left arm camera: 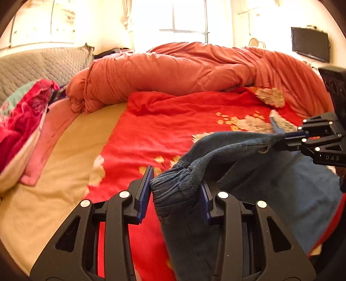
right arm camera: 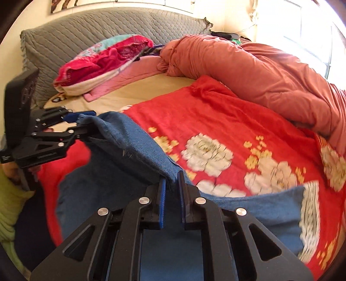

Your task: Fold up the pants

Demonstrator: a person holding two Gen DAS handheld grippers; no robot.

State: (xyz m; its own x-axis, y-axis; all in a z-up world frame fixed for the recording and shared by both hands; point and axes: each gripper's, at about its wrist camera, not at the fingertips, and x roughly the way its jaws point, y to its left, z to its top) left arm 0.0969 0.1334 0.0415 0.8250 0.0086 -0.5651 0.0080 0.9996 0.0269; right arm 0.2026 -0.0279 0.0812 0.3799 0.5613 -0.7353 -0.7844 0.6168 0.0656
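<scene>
Blue denim pants (left arm camera: 248, 173) hang between my two grippers above the red flowered blanket (left arm camera: 173, 129). My left gripper (left arm camera: 176, 183) holds the gathered elastic waistband (left arm camera: 173, 192) between its blue pads, which press on the bunched cloth. My right gripper (right arm camera: 172, 183) is shut on the pants' edge (right arm camera: 134, 138), with cloth pinched at its tips. The right gripper shows at the right edge of the left wrist view (left arm camera: 279, 134). The left gripper shows at the left of the right wrist view (right arm camera: 83, 123). More of the pants (right arm camera: 259, 207) lies on the blanket.
An orange rolled duvet (left arm camera: 173, 71) lies across the far side of the bed. A pink and red pillow pile (right arm camera: 103, 60) sits by the grey quilted headboard (right arm camera: 97, 28). The beige sheet (left arm camera: 56, 177) shows at left. A window (left arm camera: 183, 19) and wall TV (left arm camera: 309, 43) are behind.
</scene>
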